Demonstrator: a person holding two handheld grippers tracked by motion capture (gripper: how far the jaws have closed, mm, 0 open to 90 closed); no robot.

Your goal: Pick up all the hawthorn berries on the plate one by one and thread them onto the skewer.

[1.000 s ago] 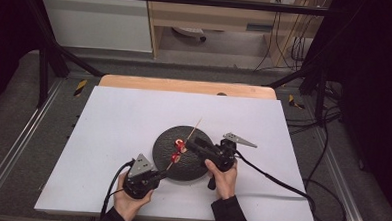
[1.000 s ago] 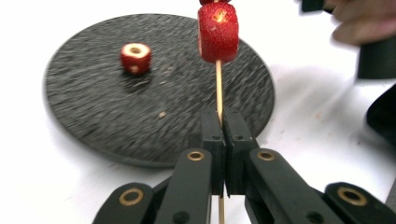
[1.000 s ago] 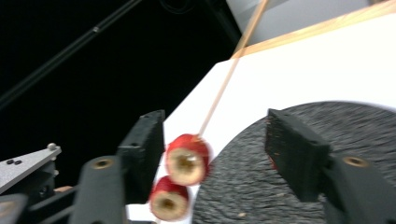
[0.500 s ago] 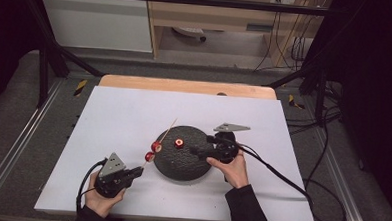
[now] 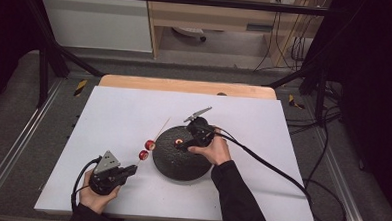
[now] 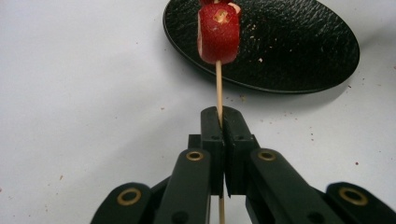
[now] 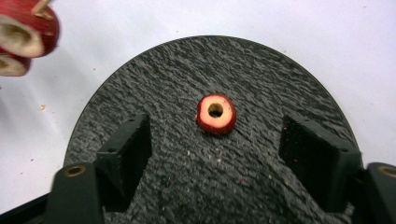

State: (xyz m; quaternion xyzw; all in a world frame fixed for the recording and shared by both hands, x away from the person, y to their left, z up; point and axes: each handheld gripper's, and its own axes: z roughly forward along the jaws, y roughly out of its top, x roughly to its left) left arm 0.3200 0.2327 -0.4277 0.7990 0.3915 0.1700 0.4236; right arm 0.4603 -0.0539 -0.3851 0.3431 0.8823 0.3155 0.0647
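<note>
My left gripper (image 5: 128,169) sits near the table's front left, shut on the lower end of a thin wooden skewer (image 6: 218,88). The skewer (image 5: 155,136) slants up and to the right, with two red fruit pieces (image 5: 146,149) threaded on it just left of the black plate (image 5: 181,165). In the left gripper view the nearer red piece (image 6: 218,35) hangs before the plate (image 6: 289,46). My right gripper (image 7: 215,136) hovers over the plate (image 7: 154,93); its jaws have just been closing but stand open. A red ring slice (image 7: 215,113) lies untouched just ahead of them.
The plate rests on a white board (image 5: 109,111) over a wooden table (image 5: 185,85). Thick black cables (image 5: 271,166) trail from the right gripper to the right edge. Metal rails (image 5: 12,147) run along both sides of the table.
The left gripper has drawn the skewer with its red pieces leftward off the plate. The right hand has shifted left and back over the plate, leaving one red slice lying on it.
</note>
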